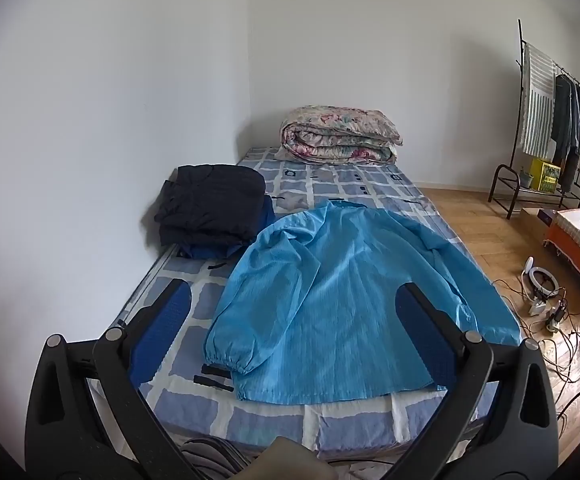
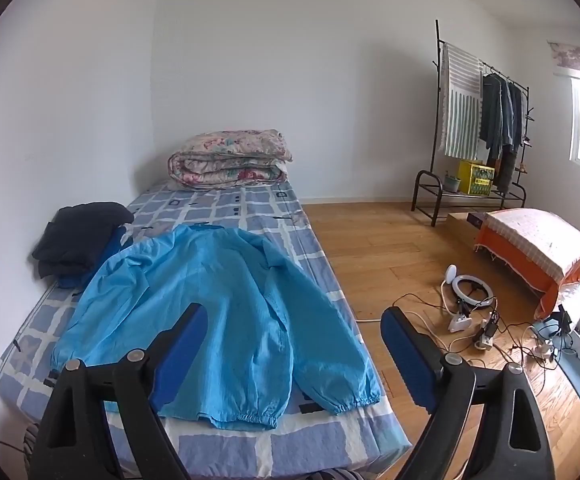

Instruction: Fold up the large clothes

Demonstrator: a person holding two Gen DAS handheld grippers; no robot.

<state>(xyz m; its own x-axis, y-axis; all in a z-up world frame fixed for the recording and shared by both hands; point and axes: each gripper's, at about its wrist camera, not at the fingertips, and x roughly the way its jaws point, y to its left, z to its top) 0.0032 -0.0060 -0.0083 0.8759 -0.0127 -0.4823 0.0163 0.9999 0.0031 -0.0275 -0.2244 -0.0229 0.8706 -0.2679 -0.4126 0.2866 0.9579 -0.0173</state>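
Observation:
A light blue jacket (image 1: 330,300) lies spread flat, back up, on the bed (image 1: 330,428), sleeves down its sides and hem toward me. It also shows in the right wrist view (image 2: 210,312). My left gripper (image 1: 294,292) is open and empty, held above the bed's near end over the jacket's hem. My right gripper (image 2: 294,316) is open and empty, held above the bed's right edge near the jacket's right sleeve cuff (image 2: 350,398). Neither gripper touches the jacket.
A stack of folded dark clothes (image 1: 214,204) sits at the bed's left by the wall. A folded floral quilt (image 1: 338,136) lies at the far end. On the wooden floor to the right are cables and a ring light (image 2: 470,292), an orange-covered bench (image 2: 538,256) and a clothes rack (image 2: 482,120).

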